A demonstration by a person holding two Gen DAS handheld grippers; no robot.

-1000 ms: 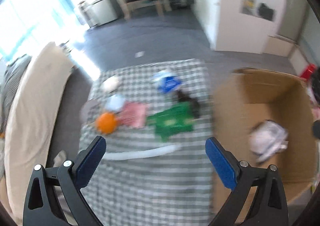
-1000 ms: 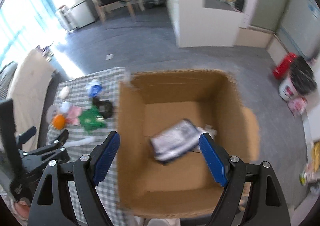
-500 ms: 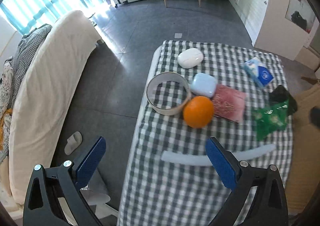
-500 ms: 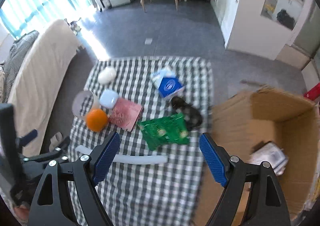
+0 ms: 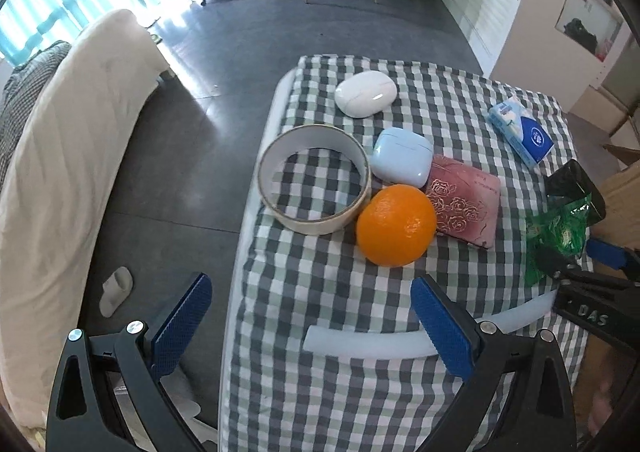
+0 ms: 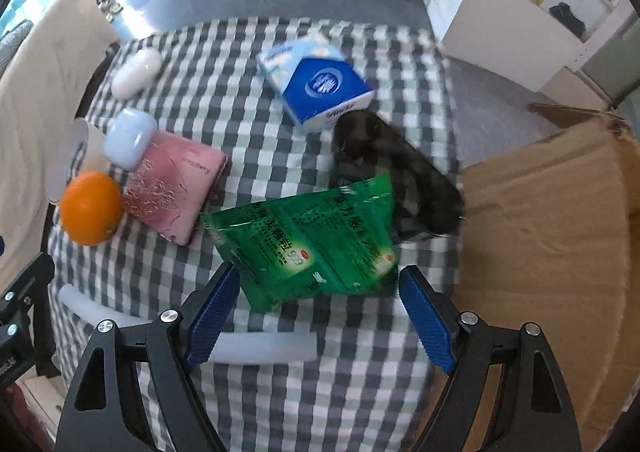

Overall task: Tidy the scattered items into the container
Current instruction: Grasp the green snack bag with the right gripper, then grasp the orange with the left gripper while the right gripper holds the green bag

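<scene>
Green foil sachet pack [image 6: 308,240] lies flat on checked tablecloth [image 6: 248,140], just beyond right gripper [image 6: 320,316], jaws spread wide, nothing btwn. Black pouch [image 6: 400,176] touches pack's far edge; cardboard box [image 6: 552,220] just right of pack. Left gripper [image 5: 308,328] w/ jaws spread, empty; orange [image 5: 396,225] left of pack.

You can read "DAS" in pale letters on the black gripper body [image 5: 592,318] at the left wrist view's right edge. The green packet [image 6: 308,244] carries Chinese print, too blurred to read. The script on the pink case [image 6: 172,188] isn't legible either.
</scene>
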